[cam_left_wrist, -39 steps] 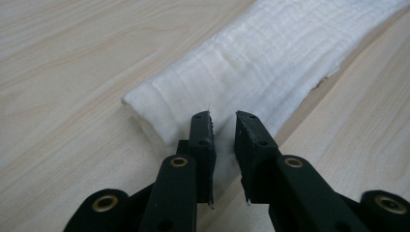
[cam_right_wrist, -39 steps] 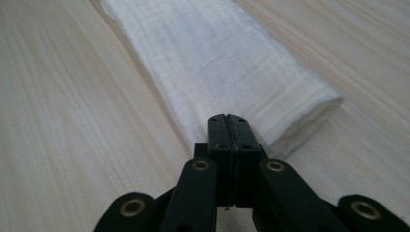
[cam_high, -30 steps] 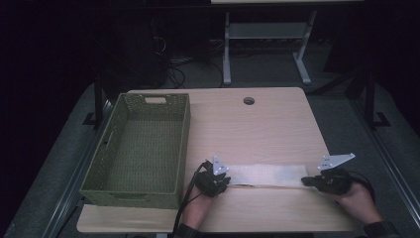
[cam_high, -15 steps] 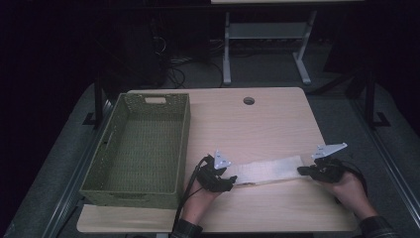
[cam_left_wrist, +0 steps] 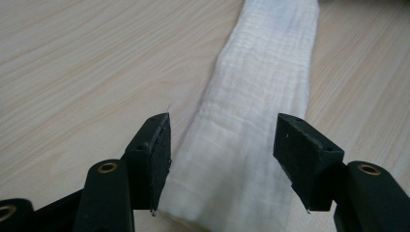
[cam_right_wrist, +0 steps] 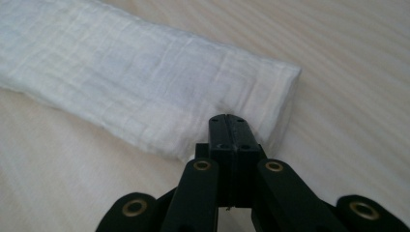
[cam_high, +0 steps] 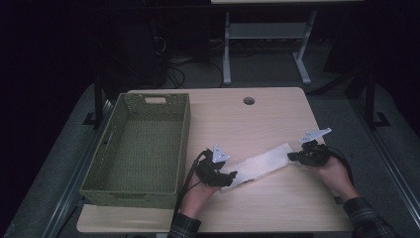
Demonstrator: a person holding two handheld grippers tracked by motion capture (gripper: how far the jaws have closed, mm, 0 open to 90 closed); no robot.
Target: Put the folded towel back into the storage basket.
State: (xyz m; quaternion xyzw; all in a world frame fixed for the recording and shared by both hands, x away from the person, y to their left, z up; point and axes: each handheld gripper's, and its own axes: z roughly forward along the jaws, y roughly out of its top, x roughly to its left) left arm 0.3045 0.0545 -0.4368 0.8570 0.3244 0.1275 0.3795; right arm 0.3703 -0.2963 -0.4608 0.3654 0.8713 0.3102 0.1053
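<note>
One end of the cloth point(cam_high: 261, 163) freed, now angled.

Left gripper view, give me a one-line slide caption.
Open left hand-held gripper straddling one end of a folded white cloth on the wooden table, its jaws just opened.

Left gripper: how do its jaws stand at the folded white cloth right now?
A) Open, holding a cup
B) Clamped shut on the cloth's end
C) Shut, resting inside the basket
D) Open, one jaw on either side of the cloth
D: the left gripper has just been opening; its jaws stand apart on either side of the folded white cloth, pads clear of it.
</note>
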